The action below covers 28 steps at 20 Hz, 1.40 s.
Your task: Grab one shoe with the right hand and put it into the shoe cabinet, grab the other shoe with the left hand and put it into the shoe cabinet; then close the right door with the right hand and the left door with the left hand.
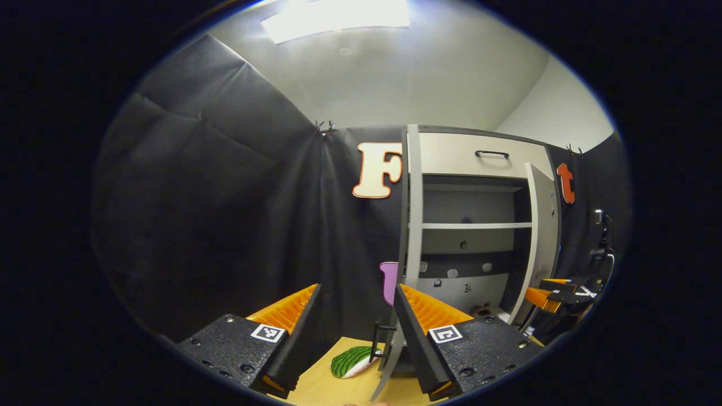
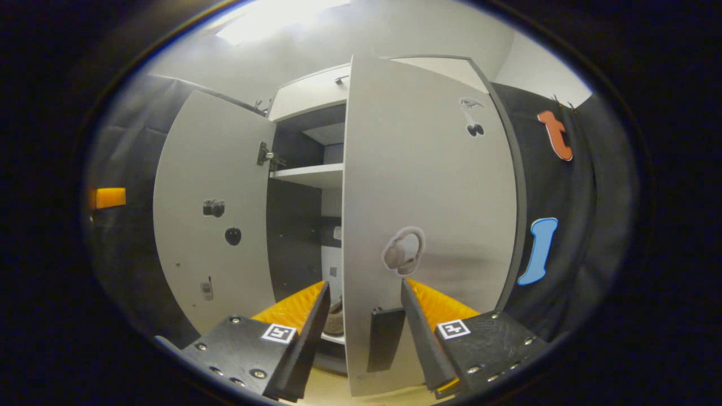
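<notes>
Door-closing step. Right hand-held gripper (image 2: 361, 316) released, straddling right door (image 2: 428, 197) edge; left hand-held gripper (image 1: 358, 321) released at left door (image 1: 410, 225). A shoe (image 2: 334, 318) sits low inside shoe cabinet (image 1: 479, 148). Next: push right door shut.

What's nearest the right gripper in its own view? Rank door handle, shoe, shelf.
1. Door handle: between the right gripper's fingers, on the right door.
2. Shoe: low, behind that door's edge.
3. Shelf: higher up, deeper inside.
</notes>
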### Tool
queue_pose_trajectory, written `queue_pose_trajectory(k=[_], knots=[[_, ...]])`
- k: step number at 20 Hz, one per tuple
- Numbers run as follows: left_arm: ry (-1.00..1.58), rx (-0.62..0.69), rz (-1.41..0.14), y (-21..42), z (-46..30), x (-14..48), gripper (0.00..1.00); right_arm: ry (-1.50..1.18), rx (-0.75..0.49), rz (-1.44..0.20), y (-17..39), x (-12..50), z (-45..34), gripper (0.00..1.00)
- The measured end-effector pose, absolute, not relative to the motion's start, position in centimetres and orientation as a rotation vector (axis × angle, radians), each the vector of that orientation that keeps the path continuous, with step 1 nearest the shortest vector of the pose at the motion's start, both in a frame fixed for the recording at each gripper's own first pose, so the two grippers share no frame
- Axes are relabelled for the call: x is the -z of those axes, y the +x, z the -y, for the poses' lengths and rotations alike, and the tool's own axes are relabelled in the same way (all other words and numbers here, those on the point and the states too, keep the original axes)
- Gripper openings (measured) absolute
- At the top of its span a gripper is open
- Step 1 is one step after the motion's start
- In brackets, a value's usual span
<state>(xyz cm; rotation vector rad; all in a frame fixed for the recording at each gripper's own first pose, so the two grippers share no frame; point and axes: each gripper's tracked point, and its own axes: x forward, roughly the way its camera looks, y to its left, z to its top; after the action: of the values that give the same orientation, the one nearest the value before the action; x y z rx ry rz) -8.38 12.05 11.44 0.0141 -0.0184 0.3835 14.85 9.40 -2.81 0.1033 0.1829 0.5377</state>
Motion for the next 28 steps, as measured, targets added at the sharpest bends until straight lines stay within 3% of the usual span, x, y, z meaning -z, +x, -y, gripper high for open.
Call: queue_pose_trajectory(k=[7, 8, 9, 11, 14, 28], knots=[[-0.063, -0.228, -0.026, -4.3, -14.8, -7.9, 0.78, 0.180, -0.451, -0.187, 13.6, 0.5, -7.8, 0.76], [-0.077, -0.203, -0.039, -3.6, -14.7, -7.3, 0.73, 0.179, -0.429, -0.183, 13.5, 0.3, -7.1, 0.76], [-0.088, -0.179, -0.048, -2.8, -14.4, -6.8, 0.78, 0.176, -0.406, -0.181, 13.4, 0.2, -6.4, 0.76], [-0.103, -0.138, -0.066, -1.2, -13.4, -6.1, 0.73, 0.170, -0.362, -0.177, 13.4, 0.1, -5.1, 0.76], [-0.115, -0.096, -0.072, -0.5, -12.4, -5.8, 0.75, 0.163, -0.325, -0.163, 13.3, -0.4, -4.1, 0.76], [-0.104, 0.097, -0.075, 1.4, -5.6, -5.4, 0.76, 0.128, -0.353, -0.165, 12.7, 0.3, -5.5, 0.76]])
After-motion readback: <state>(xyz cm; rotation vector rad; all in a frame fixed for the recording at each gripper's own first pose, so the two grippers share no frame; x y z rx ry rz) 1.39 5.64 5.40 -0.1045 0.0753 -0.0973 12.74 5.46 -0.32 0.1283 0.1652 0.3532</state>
